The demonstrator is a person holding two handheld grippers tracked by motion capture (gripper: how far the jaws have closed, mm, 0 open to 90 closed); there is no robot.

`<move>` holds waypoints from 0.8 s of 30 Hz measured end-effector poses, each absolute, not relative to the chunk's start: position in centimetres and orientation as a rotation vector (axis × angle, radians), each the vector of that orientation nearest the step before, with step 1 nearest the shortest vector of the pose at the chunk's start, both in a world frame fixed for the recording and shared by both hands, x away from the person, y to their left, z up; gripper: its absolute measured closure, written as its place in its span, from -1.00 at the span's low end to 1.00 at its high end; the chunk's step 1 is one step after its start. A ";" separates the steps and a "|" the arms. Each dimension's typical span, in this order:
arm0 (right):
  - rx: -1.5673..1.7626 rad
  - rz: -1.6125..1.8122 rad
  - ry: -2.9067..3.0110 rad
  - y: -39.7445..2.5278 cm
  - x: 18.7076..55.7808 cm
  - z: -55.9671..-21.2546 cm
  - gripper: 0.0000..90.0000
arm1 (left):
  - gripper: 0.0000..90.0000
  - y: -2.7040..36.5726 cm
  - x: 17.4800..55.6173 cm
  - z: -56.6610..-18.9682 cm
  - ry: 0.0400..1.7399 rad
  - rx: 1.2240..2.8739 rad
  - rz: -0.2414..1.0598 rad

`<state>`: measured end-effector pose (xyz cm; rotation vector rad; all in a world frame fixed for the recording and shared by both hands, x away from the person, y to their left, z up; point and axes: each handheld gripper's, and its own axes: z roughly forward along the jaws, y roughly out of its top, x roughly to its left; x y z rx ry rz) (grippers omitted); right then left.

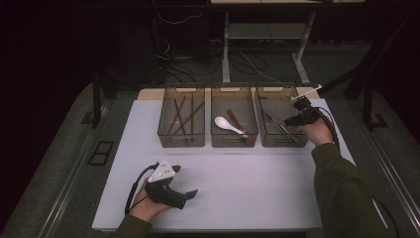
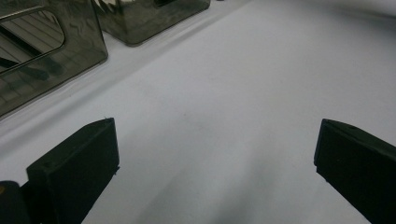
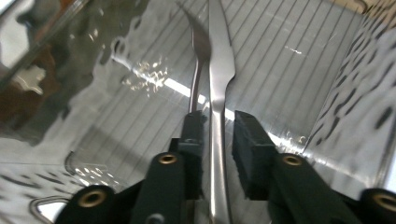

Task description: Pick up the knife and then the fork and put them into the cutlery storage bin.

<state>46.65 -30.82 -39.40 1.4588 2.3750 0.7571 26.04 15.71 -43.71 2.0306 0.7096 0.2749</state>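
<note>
My right gripper [image 1: 288,121] reaches into the right-hand smoky plastic bin [image 1: 277,89]. In the right gripper view its jaws [image 3: 219,122] straddle the handle of a metal utensil [image 3: 218,70] lying on the ribbed bin floor [image 3: 289,70]. A thin gap shows on each side of the handle, so the gripper is open. A second metal utensil [image 3: 200,51] lies just to its left. My left gripper [image 1: 191,194] rests on the white table [image 1: 247,178] at the front left, wide open [image 2: 215,135], nothing between its jaws.
Three bins stand in a row at the back of the table. The left bin [image 1: 181,89] holds several chopsticks [image 1: 181,116]. The middle bin [image 1: 234,89] holds a white spoon [image 1: 228,125] and a brown one [image 1: 235,119]. Two bins [image 2: 51,51] stand ahead of the left gripper.
</note>
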 end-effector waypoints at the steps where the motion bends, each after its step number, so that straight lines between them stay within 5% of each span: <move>1: 1.459 0.772 2.370 -31.0 46.6 -39.3 0.45 | -1.00 15.7 26.0 -43.7 0.710 2.030 0.275; 10: 1.466 0.919 2.306 -32.0 46.0 -38.1 -0.12 | -1.00 15.7 26.1 -43.7 0.711 2.031 0.272; 24: 1.363 1.129 2.199 -32.1 42.9 -36.3 -0.44 | -1.00 15.7 26.1 -43.8 0.712 2.034 0.267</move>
